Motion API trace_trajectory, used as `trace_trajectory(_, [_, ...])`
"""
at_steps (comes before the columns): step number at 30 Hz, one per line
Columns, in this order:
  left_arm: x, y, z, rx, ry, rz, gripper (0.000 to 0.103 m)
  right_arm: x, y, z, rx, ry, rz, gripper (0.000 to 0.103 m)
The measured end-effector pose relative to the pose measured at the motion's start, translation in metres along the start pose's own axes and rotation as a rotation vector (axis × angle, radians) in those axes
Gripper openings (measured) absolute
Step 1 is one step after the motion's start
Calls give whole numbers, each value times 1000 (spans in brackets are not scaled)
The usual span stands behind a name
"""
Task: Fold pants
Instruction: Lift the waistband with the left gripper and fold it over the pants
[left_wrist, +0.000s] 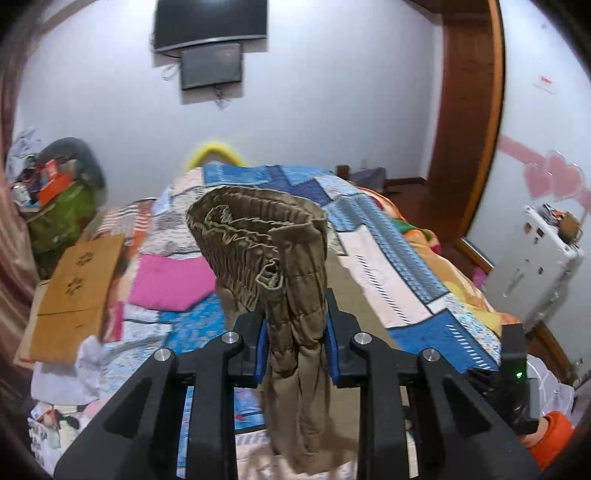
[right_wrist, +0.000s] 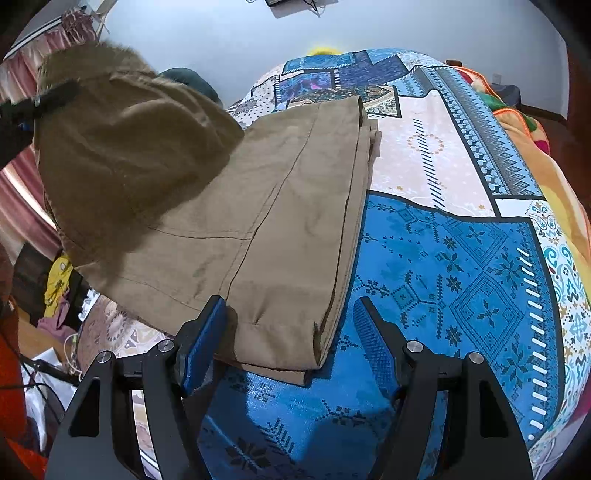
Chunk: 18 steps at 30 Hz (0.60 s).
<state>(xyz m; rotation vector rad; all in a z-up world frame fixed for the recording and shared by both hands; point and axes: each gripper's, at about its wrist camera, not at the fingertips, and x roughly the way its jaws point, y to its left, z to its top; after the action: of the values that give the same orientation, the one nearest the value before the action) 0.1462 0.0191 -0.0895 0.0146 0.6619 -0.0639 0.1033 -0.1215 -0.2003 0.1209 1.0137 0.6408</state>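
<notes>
Nothing here reads as words or numbers; the red-marked notice (left_wrist: 546, 84) on the wall is too blurred to read.

Khaki pants (right_wrist: 280, 206), waistband end lifted

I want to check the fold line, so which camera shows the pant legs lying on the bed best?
The right wrist view: the pant legs lie flat along the patchwork quilt, hems and seams visible, between the open right gripper. The left wrist view shows mainly the bunched waistband clamped in the left gripper, hiding the legs.
</notes>
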Motion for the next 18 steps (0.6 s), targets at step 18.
trace_trajectory(18, [88,-77,-43,67,284,-240,26,-5,-3,-2,13,-1,-8,67])
